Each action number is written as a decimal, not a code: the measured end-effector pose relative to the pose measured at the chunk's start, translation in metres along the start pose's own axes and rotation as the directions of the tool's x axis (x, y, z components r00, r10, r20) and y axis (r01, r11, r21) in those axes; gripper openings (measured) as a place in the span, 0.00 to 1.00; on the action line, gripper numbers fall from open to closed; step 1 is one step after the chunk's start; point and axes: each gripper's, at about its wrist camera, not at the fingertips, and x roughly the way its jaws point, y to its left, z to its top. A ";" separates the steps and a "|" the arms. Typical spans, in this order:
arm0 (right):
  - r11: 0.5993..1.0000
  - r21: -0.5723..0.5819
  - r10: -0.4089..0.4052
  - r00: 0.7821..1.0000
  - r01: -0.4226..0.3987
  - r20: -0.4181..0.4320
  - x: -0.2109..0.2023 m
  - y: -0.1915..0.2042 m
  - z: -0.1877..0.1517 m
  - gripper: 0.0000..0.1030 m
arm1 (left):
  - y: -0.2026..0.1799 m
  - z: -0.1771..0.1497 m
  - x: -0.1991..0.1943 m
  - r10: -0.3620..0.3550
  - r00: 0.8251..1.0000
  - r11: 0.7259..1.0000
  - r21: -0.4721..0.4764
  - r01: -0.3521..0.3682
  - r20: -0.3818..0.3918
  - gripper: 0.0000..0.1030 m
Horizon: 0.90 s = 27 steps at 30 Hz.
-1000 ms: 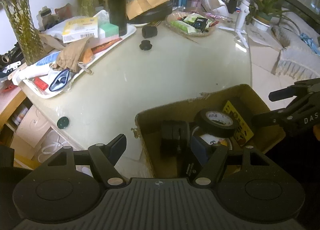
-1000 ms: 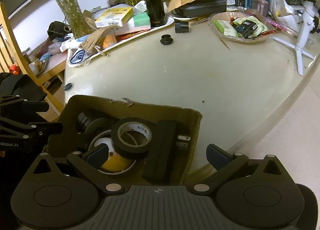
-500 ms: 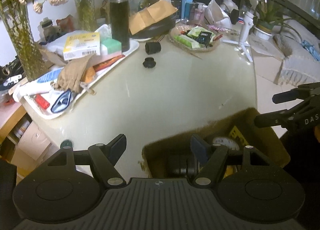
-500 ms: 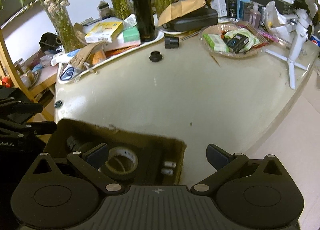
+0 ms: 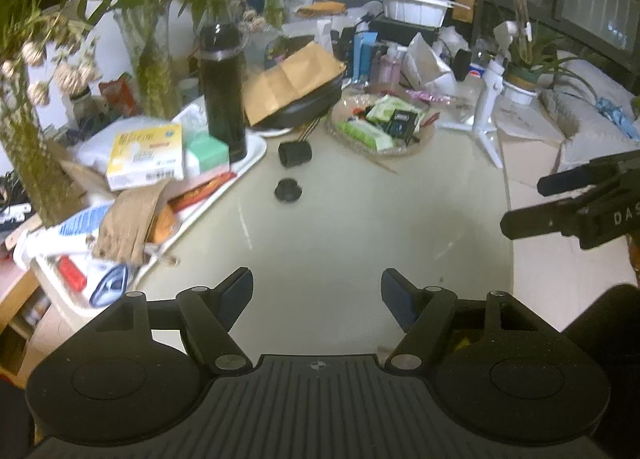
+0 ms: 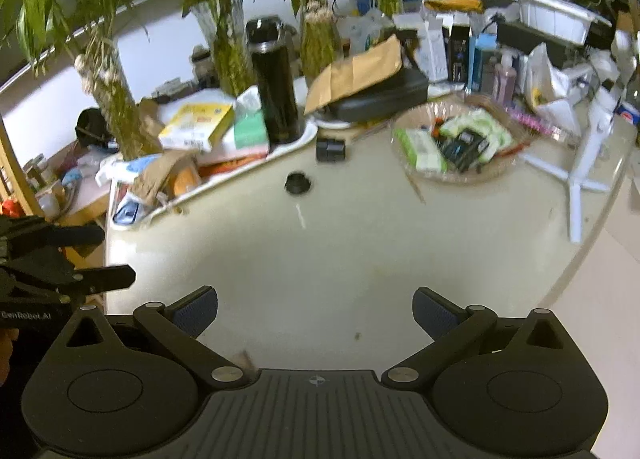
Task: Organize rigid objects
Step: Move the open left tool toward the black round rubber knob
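Left gripper [image 5: 317, 291] and right gripper [image 6: 315, 311] — both with fingers spread wide and nothing between them — hover above the near part of the pale table [image 5: 360, 219]. Each appears at the edge of the other's view, the right gripper also seen at [image 5: 560, 203], the left at [image 6: 68, 259].

Task objects: a small black knob-like cap [image 5: 288, 191] lies alone on the bare tabletop, well ahead of both grippers; a black cylinder [image 5: 295, 153] lies on its side just beyond it, near the corner of the white tray [image 5: 256, 147].

On the tray stand a tall black flask [image 5: 222, 95] and a yellow box [image 5: 146, 155]. To the right sits a shallow bowl [image 5: 380, 123] of packets, then a white tripod [image 5: 490, 115].
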 end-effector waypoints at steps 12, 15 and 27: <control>0.998 -0.062 -0.017 0.998 0.020 0.057 0.012 -0.011 0.024 1.00 | 0.000 0.020 0.019 -0.004 0.997 0.999 0.053 0.000 0.076 0.68; 0.994 -0.103 0.026 0.998 -0.021 0.049 0.021 -0.010 0.021 1.00 | 0.006 0.021 0.027 -0.008 0.997 0.998 0.055 0.004 0.082 0.68; 0.992 -0.121 0.043 0.999 -0.044 -0.005 0.065 -0.012 0.004 1.00 | 0.025 0.021 0.066 -0.018 0.997 0.997 0.080 0.012 0.076 0.68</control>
